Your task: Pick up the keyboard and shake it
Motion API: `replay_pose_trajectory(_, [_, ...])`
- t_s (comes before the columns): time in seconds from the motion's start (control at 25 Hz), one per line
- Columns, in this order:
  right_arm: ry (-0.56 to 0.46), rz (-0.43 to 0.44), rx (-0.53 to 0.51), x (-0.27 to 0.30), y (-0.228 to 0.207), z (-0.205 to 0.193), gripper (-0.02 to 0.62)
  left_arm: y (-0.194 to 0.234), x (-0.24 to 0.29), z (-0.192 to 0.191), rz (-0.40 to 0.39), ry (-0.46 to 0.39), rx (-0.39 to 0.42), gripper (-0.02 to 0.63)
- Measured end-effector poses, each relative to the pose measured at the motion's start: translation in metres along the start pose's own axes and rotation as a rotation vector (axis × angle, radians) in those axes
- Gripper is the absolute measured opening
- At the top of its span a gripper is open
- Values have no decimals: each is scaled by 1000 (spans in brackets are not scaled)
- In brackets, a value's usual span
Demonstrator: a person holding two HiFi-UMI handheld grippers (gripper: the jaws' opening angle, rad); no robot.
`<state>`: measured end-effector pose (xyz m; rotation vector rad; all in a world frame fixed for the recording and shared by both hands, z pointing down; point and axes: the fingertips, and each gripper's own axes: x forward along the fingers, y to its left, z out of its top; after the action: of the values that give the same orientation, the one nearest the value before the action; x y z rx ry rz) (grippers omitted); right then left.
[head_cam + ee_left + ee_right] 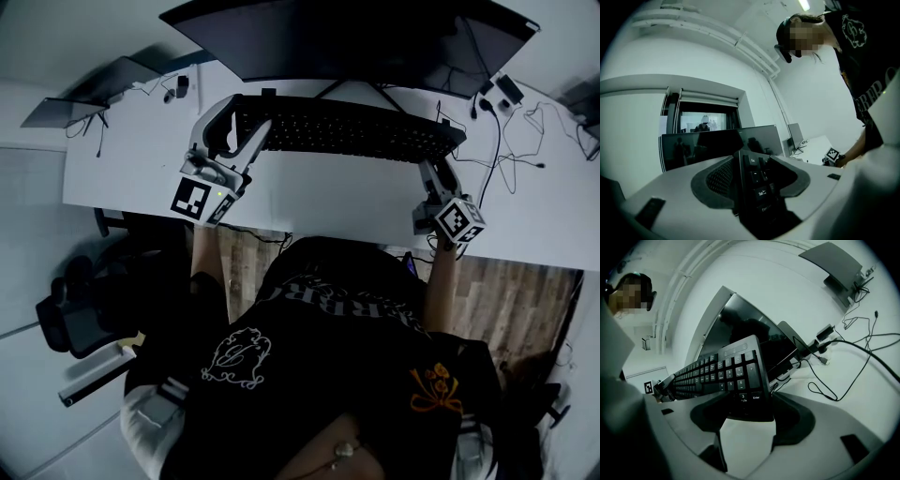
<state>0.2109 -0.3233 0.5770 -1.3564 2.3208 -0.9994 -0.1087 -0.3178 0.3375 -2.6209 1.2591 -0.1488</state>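
Dark shirt [328,375], left tool [236,127] and right tool [439,157] gripping keyboard [347,129] ends, white desk [319,192], monitor [356,37], cables [511,141], wood floor [516,300]

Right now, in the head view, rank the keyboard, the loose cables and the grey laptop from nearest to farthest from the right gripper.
1. keyboard: its right end sits between the jaws of the right gripper.
2. loose cables: on the desk, just right of that gripper.
3. grey laptop: at the desk's far left corner.
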Motion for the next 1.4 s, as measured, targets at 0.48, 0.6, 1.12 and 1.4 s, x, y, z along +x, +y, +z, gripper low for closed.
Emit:
replay_pose_trajectory(0.48, [170,-169,-48,-30,-14,-17,281,4,6,-80,-3,118,-245,247])
replay_pose_trajectory(0.6, [200,-228,-29,-43,-20,-31,279,3,15,-104,-33,144,-279,247])
replay_pose_trajectory(1.12, [273,-548,51,-87,-57,-67,279,-20,83,-216,-230,264,-457,247])
replay_pose_trajectory(1.4, [300,-685,95,-101,-73,-87,279,-37,114,-271,-301,357,-547,247])
